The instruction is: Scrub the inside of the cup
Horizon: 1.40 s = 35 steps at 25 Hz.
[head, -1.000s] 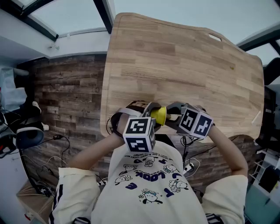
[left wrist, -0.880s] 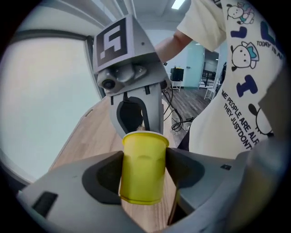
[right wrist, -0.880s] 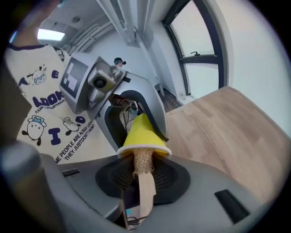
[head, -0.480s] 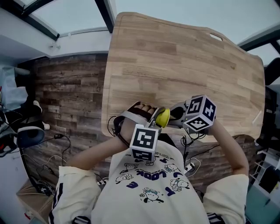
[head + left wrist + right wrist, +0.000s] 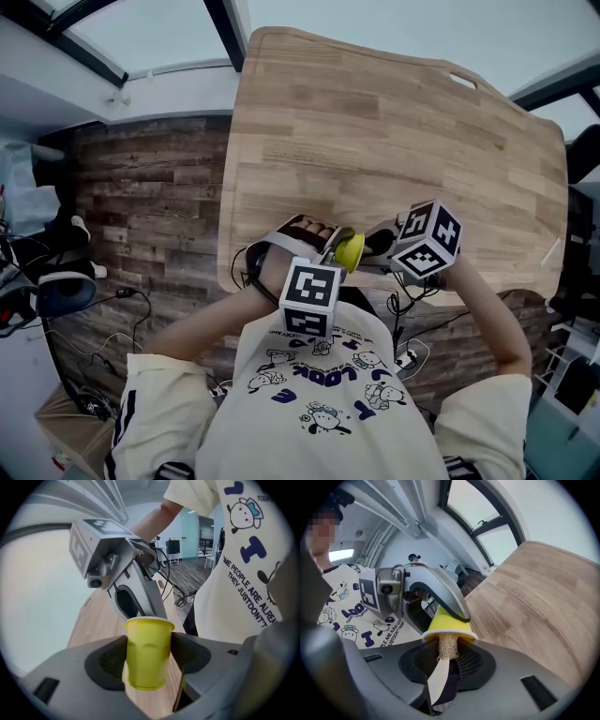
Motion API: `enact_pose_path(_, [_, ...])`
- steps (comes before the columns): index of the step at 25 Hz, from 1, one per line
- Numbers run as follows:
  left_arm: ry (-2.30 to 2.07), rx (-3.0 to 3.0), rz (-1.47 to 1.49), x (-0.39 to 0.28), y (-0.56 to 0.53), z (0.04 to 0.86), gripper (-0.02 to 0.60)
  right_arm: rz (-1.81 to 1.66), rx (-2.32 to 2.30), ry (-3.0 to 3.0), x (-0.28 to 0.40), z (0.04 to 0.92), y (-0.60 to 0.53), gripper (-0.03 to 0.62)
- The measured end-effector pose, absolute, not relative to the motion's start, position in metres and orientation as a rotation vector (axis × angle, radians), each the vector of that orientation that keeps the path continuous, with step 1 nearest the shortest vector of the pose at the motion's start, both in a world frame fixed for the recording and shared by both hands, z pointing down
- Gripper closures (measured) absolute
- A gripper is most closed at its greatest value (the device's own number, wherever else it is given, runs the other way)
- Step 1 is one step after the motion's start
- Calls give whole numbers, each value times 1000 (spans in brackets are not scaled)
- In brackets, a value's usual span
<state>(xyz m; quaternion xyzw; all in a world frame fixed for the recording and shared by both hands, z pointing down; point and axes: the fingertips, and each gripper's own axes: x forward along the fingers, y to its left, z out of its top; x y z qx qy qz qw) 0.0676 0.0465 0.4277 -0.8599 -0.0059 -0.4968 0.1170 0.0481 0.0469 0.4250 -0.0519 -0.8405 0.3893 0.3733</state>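
Left gripper (image 5: 149, 657) has the yellow cup (image 5: 145, 637) clamped by its sides, mouth towards the right gripper (image 5: 449, 667). That one pinches the brush (image 5: 439, 679) narrowly, bristles poking into the cup, at the wooden table's (image 5: 375, 141) six o'clock edge.

Light wood table (image 5: 394, 141), rounded corners, a slot (image 5: 459, 81) cut near its far right corner. Floor (image 5: 150, 187): dark rustic planks in mixed browns. Beyond the table, pale glass panes (image 5: 141, 37) in dark frames. Loose cables (image 5: 127, 295) on the floor at left; cardboard box (image 5: 64, 412) lower left. Right gripper view: white ceiling beams (image 5: 393, 513), dark-framed window (image 5: 487, 522), bright even daylight.
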Motion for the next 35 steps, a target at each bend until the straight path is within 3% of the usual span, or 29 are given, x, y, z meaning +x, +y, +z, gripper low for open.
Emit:
enact_pose_path(19, [-211, -3143, -1519, 66, 52, 434, 282, 269, -131, -2103, 43, 433, 50, 513])
enact_pose_path(35, [-410, -3591, -1302, 60, 54, 419, 284, -287, -159, -2142, 37, 419, 54, 513])
